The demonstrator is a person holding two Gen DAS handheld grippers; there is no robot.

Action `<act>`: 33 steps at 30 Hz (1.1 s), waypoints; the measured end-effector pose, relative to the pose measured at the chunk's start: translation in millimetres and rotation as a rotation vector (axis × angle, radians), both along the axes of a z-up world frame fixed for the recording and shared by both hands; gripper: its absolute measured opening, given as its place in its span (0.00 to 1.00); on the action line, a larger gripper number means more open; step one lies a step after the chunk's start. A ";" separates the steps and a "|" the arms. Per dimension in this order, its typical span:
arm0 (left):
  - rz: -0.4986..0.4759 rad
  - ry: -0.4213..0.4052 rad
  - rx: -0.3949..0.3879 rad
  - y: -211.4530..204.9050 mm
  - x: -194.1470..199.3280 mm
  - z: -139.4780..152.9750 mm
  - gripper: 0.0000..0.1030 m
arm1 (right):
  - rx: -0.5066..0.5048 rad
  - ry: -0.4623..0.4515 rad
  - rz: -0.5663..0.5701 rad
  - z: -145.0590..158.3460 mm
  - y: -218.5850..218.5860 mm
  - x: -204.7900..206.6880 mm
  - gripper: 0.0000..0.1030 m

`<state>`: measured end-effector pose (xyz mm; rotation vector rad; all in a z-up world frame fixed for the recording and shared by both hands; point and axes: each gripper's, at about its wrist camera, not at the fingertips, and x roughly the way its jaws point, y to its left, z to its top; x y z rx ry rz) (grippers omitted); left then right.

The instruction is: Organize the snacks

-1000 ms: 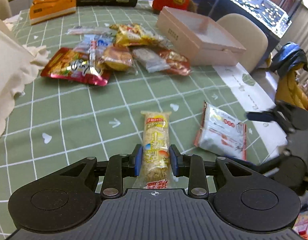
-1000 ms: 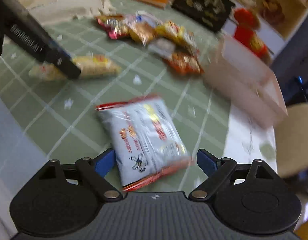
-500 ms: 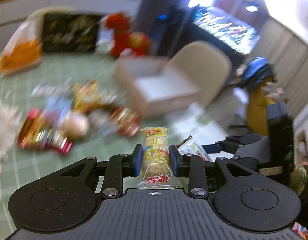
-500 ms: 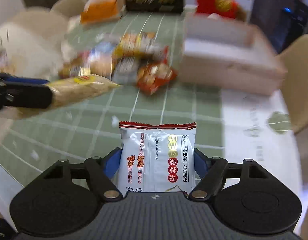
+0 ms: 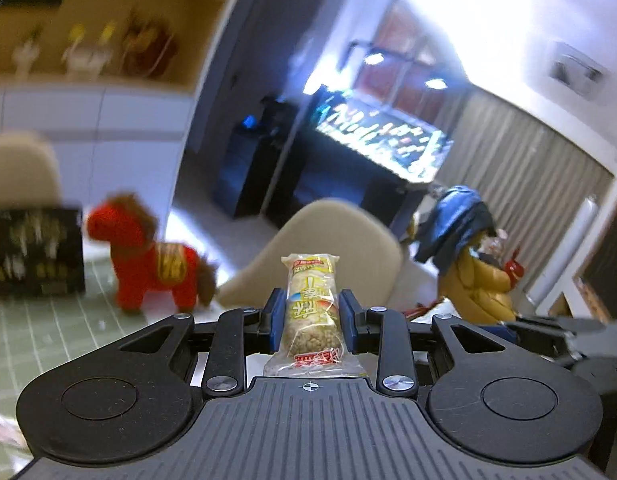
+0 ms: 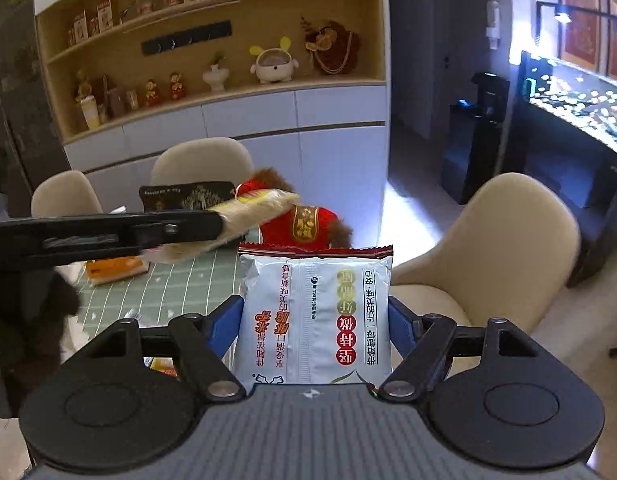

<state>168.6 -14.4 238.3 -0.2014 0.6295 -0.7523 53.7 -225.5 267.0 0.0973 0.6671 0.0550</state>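
Left gripper (image 5: 311, 322): jaws clamped on the sides of a snack bar (image 5: 311, 312), long axis running straight out ahead between them, far end sticking past the tips. Right gripper (image 6: 315, 322): jaws clamped on both side edges of a flat white snack packet (image 6: 314, 316), held upright, top seam ahead. Both loads are off the counter (image 6: 168, 288). From the right jaws, the bar lies up and to the left, crosswise. No drop-off container in view, so target direction can't be told.

Two grippers up: left gripper (image 5: 311, 316), right gripper (image 6: 315, 316). Two snacks aloft: one snack bar (image 5: 311, 312), one white packet (image 6: 314, 320). Three beige chairs (image 6: 508, 240). One red plush horse (image 5: 148, 260). One black box (image 6: 188, 196). One orange tissue pack (image 6: 114, 270).
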 end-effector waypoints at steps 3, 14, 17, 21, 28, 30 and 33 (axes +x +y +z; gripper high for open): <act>0.013 0.149 0.055 -14.4 41.4 -43.6 0.31 | 0.077 0.060 0.000 -38.3 -17.0 44.6 0.73; 0.222 0.188 0.264 42.1 58.9 -89.8 0.31 | 0.220 0.203 0.015 -138.3 -3.2 160.3 0.77; 0.232 0.213 0.284 58.4 59.8 -113.2 0.31 | 0.270 0.228 -0.014 -149.3 -2.5 152.5 0.78; 0.234 0.192 0.341 55.3 64.1 -147.8 0.31 | 0.284 0.211 -0.060 -158.6 3.2 97.0 0.80; 0.116 0.234 0.438 60.5 57.7 -201.4 0.31 | 0.095 0.250 -0.003 -186.6 73.5 -9.4 0.86; 0.076 0.268 0.389 71.6 44.6 -204.6 0.31 | 0.027 0.262 0.018 -191.7 95.0 -27.8 0.86; 0.002 0.263 0.369 90.1 8.4 -205.3 0.29 | -0.018 0.252 0.014 -193.9 118.9 -38.6 0.86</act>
